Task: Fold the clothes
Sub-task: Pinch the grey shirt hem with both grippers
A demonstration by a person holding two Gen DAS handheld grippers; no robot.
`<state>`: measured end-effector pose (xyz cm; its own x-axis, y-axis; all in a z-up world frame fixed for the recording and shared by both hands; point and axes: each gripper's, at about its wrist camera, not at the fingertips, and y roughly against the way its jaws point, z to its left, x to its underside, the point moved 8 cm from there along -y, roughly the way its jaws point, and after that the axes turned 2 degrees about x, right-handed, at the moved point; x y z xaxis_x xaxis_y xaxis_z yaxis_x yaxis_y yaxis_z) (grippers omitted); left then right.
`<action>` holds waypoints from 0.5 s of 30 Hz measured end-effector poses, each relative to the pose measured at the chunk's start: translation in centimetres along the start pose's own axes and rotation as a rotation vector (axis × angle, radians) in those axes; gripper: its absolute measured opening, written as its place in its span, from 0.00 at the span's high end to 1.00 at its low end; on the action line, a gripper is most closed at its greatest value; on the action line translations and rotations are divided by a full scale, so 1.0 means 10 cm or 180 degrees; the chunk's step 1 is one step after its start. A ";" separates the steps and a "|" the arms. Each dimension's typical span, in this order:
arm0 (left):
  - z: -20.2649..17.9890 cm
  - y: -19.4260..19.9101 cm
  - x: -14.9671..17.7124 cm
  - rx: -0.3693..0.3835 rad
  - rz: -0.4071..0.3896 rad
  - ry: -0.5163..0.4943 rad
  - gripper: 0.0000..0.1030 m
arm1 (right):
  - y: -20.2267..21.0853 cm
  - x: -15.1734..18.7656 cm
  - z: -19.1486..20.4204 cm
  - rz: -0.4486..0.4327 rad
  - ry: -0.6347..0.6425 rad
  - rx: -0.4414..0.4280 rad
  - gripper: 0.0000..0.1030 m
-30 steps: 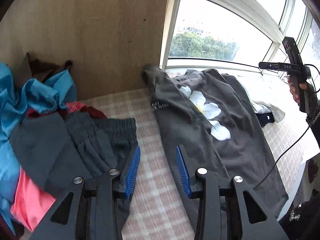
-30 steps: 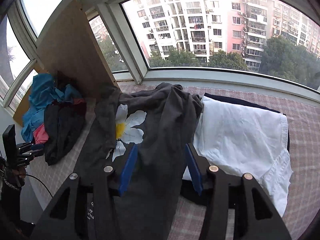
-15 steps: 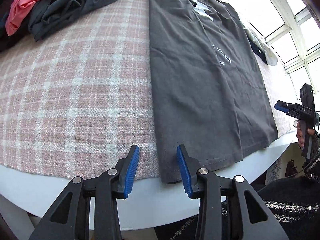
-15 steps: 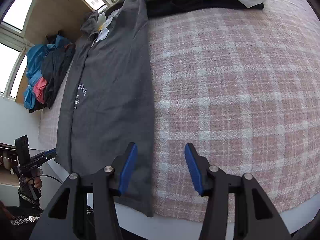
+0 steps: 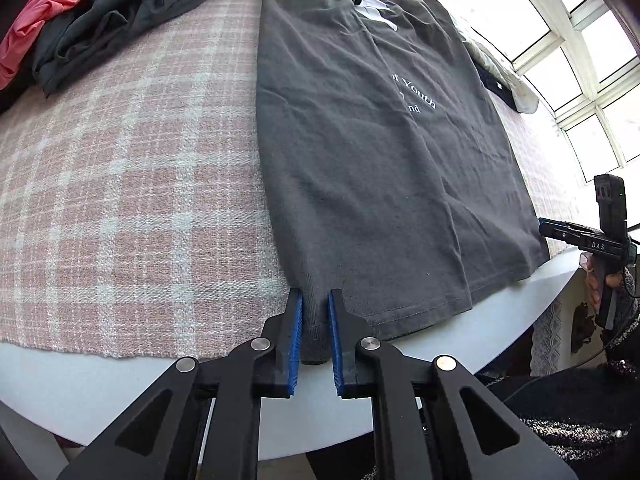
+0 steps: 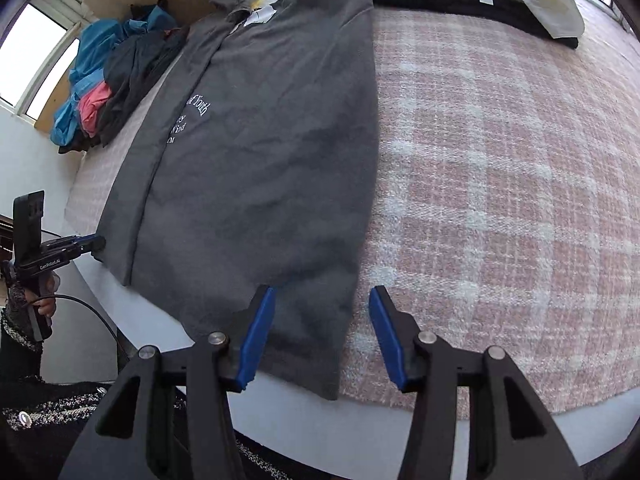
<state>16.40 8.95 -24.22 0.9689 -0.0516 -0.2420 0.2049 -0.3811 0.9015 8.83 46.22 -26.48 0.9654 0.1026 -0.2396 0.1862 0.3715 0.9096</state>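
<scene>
One dark grey T-shirt point(image 5: 372, 168) with white lettering lies flat and lengthwise on the pink checked cloth point(image 5: 132, 200), its hem at the near table edge. Half a second ago both grippers hovered wide over the hem corners. Now the left gripper point(image 5: 316, 336) is closing, its blue pads pinching one corner, while the right gripper point(image 6: 322, 336) is closing too, jaws not yet touching the other corner between them.
</scene>
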 end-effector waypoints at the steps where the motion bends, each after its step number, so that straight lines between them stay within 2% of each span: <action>1: -0.02 0.01 0.00 0.0015 -0.0003 -0.0014 0.92 | -0.01 -0.01 0.01 0.0021 -0.0059 -0.0088 0.97; 4: -0.07 0.09 -0.02 0.0171 -0.0049 0.0035 0.95 | 0.06 -0.09 0.04 0.0005 -0.0281 -0.0448 0.97; 6: -0.07 0.22 -0.05 0.0248 -0.0122 0.0073 0.95 | 0.23 -0.17 0.11 -0.0105 -0.0390 -0.0751 0.97; 7: -0.06 0.30 -0.06 0.0264 -0.0164 0.0080 0.95 | 0.30 -0.20 0.12 -0.0142 -0.0413 -0.0812 0.97; 10: -0.07 0.54 -0.09 0.0288 -0.0278 0.0074 0.95 | 0.47 -0.24 0.09 -0.0217 -0.0432 -0.0829 0.97; 12: -0.08 0.62 -0.06 0.0271 -0.0296 0.0046 0.95 | 0.35 -0.20 0.02 -0.0062 -0.0445 -0.0741 0.97; 15: 0.10 0.41 0.10 0.0194 -0.0065 0.0004 0.94 | 0.04 -0.13 -0.06 0.0239 -0.0475 -0.0469 0.97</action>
<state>18.08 6.47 -21.14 0.9648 -0.0421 -0.2597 0.2158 -0.4376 0.8729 7.54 46.77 -25.97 0.9939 0.0014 -0.1101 0.0947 0.4999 0.8609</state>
